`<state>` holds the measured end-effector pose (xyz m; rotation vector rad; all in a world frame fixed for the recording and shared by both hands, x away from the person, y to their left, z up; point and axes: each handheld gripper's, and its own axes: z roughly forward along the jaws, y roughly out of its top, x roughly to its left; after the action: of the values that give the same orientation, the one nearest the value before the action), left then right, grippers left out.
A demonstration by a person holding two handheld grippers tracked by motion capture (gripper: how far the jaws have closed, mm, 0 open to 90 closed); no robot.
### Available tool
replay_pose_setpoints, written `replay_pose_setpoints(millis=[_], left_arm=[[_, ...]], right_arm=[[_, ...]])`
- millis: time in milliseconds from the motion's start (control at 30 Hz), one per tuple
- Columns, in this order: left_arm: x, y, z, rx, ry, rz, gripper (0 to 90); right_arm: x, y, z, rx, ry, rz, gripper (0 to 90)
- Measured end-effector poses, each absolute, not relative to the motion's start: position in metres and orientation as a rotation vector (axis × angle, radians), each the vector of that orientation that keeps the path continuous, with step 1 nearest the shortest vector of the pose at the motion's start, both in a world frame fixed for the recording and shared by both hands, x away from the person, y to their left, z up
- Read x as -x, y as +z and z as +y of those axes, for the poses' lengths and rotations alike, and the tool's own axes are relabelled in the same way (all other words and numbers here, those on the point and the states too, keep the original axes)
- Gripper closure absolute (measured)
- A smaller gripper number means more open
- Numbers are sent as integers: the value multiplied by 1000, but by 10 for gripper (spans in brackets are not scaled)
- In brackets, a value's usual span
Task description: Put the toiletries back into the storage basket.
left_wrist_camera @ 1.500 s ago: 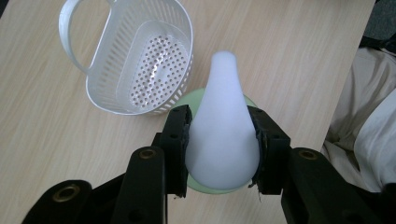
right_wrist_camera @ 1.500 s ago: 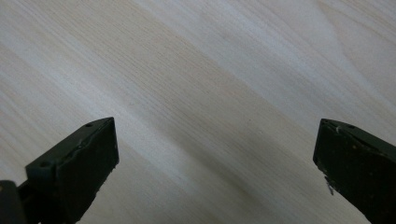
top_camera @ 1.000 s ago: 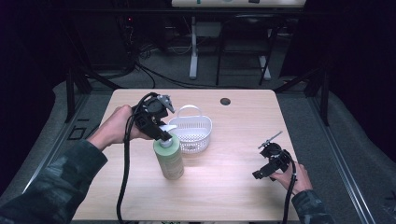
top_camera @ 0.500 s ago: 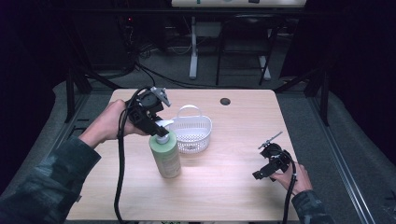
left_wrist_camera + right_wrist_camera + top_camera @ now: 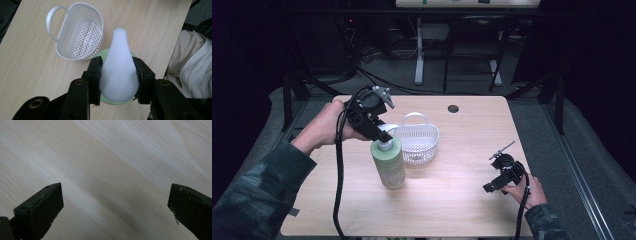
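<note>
Now clamped on the white pump top [image 5: 119, 67] of the green bottle [image 5: 388, 162]: left gripper [image 5: 379, 131], one jaw on each side. Just past that gripper, touching or nearly touching the bottle: white basket [image 5: 416, 141]. Far off by the near edge of the table [image 5: 462, 210], low over bare wood: right gripper [image 5: 115, 207], jaws wide apart, holding nothing. Could slip, maybe, since the top is smooth and gets thinner going up. Could tip too, a tall bottle held only by its top, and bump the basket.

Matt wood-grain table [image 5: 462, 200] — perforated white plastic basket [image 5: 82, 40], smooth.
</note>
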<state>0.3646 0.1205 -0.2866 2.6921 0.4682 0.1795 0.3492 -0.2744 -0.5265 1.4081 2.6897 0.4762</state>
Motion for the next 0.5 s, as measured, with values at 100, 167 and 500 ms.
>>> replay_pose_setpoints(millis=[100,167,500], left_arm=[[-366,-284,120,-2696,181,466,632],[-365,-284,120,-2696,179,469,632],[-366,-274,118,-2697,174,467,632]], right_arm=[[-349,-527,-275,-1406,480,2689,0],[-349,-527,-275,-1405,480,2690,0],[-350,-528,-273,-1425,468,2682,0]])
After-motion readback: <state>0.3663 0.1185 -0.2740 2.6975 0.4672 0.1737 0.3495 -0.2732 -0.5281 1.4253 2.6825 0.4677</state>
